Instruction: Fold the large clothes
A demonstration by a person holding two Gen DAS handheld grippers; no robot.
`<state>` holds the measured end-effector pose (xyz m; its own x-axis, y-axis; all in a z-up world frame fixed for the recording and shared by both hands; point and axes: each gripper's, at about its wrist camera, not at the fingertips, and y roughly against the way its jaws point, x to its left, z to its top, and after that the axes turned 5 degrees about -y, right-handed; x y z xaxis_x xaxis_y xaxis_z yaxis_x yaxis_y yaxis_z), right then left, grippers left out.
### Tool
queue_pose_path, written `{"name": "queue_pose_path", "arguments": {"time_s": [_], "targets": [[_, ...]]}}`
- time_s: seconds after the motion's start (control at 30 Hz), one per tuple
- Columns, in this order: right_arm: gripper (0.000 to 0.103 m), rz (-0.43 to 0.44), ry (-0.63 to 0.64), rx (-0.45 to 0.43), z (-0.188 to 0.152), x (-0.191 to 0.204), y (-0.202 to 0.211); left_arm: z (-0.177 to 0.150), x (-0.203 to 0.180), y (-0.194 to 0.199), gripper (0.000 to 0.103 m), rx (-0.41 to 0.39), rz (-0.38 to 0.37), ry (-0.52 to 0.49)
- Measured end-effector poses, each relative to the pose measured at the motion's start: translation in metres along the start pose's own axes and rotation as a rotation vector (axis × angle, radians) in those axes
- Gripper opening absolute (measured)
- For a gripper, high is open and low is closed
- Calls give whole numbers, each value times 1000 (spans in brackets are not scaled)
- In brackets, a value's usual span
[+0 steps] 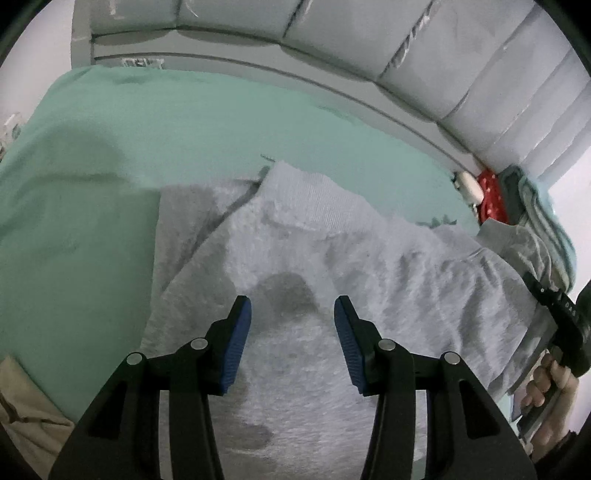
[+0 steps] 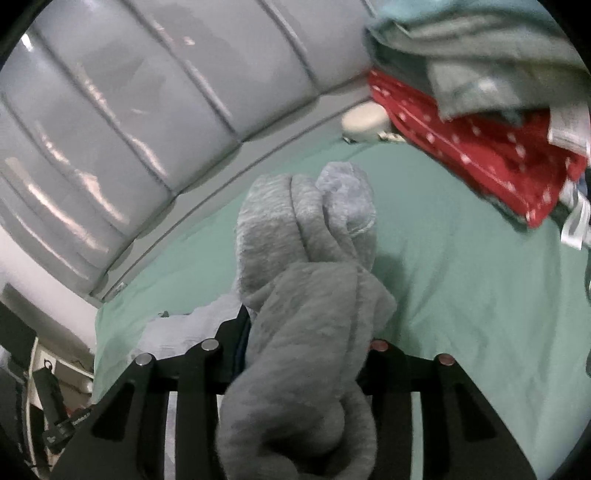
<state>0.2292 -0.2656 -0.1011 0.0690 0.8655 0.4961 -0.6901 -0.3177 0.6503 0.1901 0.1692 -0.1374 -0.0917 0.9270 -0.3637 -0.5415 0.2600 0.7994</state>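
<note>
A large grey fleece garment lies spread and creased on the green bedsheet. My left gripper hangs just above it, blue pads apart with nothing between them. In the right wrist view, a thick bunched fold of the grey garment fills the right gripper, which is shut on it and holds it off the sheet. The fabric hides its fingertips. The right gripper and the hand holding it also show at the right edge of the left wrist view.
A padded grey headboard runs along the far side of the bed. A pile of clothes with a red dotted piece and grey-green pieces sits in the right corner beside a small white object. Beige fabric lies at lower left.
</note>
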Motion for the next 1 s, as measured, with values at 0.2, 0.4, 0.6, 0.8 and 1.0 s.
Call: {"name": "queue_pose_path", "arguments": {"time_s": [0.2, 0.4, 0.6, 0.8, 1.0], "targets": [[40, -15, 72, -14, -4, 42, 7, 13, 13, 10, 49, -16, -52, 35], [39, -23, 145, -22, -14, 82, 12, 35, 27, 32, 49, -55, -34, -9], [38, -18, 230, -17, -29, 126, 11, 45, 36, 59, 49, -88, -18, -74], [38, 3, 292, -4, -53, 165, -2, 49, 52, 67, 49, -86, 61, -127], [38, 10, 370, 34, -81, 202, -24, 60, 88, 84, 49, -143, 51, 13]]}}
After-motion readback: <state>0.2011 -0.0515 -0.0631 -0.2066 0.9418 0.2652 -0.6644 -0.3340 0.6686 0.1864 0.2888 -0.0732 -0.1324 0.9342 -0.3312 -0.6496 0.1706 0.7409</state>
